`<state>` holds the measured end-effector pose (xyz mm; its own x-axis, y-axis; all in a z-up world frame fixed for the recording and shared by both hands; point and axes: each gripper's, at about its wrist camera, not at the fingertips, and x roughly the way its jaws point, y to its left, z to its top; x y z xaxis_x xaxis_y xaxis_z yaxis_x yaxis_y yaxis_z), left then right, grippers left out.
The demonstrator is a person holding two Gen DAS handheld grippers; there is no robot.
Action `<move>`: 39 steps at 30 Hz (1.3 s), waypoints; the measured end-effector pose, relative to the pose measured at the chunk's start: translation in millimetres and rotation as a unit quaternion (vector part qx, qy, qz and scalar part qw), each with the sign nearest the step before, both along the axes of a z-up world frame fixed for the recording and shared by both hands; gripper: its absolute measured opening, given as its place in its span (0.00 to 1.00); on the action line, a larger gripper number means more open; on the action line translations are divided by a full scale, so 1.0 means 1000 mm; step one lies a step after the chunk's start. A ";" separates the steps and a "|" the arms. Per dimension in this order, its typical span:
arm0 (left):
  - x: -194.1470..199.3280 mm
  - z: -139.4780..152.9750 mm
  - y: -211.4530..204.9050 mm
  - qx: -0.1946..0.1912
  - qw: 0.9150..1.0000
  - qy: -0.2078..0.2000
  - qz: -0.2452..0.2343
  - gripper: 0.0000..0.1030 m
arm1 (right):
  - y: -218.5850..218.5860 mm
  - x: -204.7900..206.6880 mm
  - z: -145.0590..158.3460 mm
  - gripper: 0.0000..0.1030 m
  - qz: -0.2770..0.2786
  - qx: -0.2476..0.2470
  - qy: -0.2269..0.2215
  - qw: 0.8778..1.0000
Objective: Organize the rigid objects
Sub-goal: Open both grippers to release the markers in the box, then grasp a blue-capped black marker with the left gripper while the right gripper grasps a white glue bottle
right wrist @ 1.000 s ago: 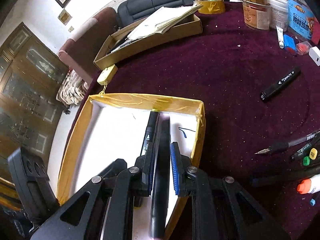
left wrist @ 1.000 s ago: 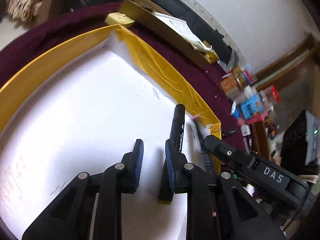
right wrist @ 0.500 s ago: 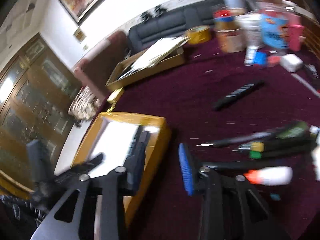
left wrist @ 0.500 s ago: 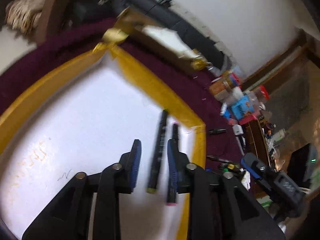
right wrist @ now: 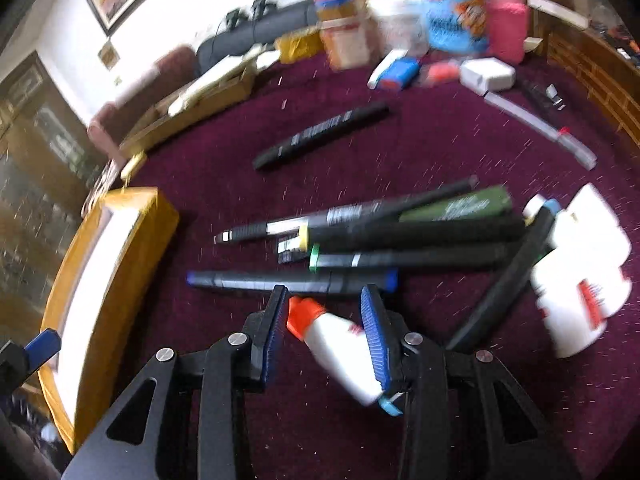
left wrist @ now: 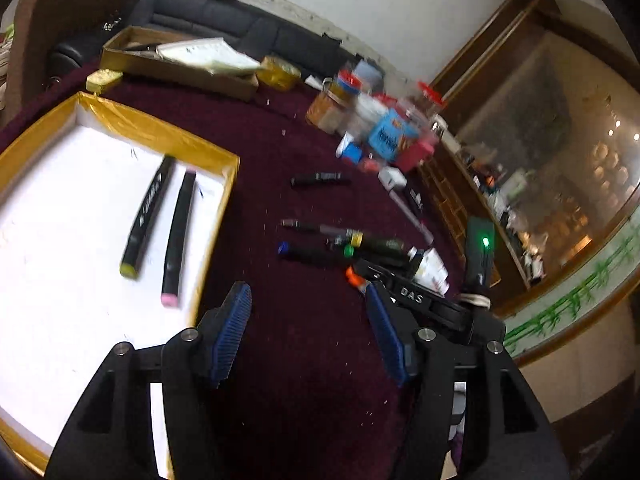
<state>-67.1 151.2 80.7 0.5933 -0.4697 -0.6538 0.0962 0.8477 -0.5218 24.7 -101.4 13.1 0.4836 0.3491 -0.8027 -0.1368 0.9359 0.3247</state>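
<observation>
Two black markers, one yellow-ended point(left wrist: 148, 216) and one pink-ended point(left wrist: 178, 236), lie side by side in the yellow-taped box point(left wrist: 216, 216) with a white floor. My left gripper point(left wrist: 306, 296) hangs over the maroon cloth just right of the box, its jaws opening with nothing between them. My right gripper point(right wrist: 324, 296) hovers at the pile of pens, open. A small white glue bottle with an orange cap point(right wrist: 340, 344) lies between its jaws, and the pads do not visibly press it. Just beyond the tips lies a blue-ended marker point(right wrist: 292, 280).
More markers point(right wrist: 400, 258) and a pen point(right wrist: 260, 232) are stacked behind, with a lone black marker point(right wrist: 320, 136) farther back. A larger white bottle point(right wrist: 580, 280) sits at right. Jars and packets point(left wrist: 384, 128), a tape roll point(left wrist: 278, 74) and a cardboard box of papers point(left wrist: 180, 64) line the far edge.
The right gripper let go of its black marker in the box and swung right to the pen pile. The left gripper rose and moved right out of the box, its jaws widening.
</observation>
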 end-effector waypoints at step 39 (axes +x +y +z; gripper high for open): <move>0.047 -0.035 -0.143 0.278 0.928 -0.035 -0.245 0.26 | -0.062 -0.062 -0.016 0.23 0.033 0.131 -0.026 0.991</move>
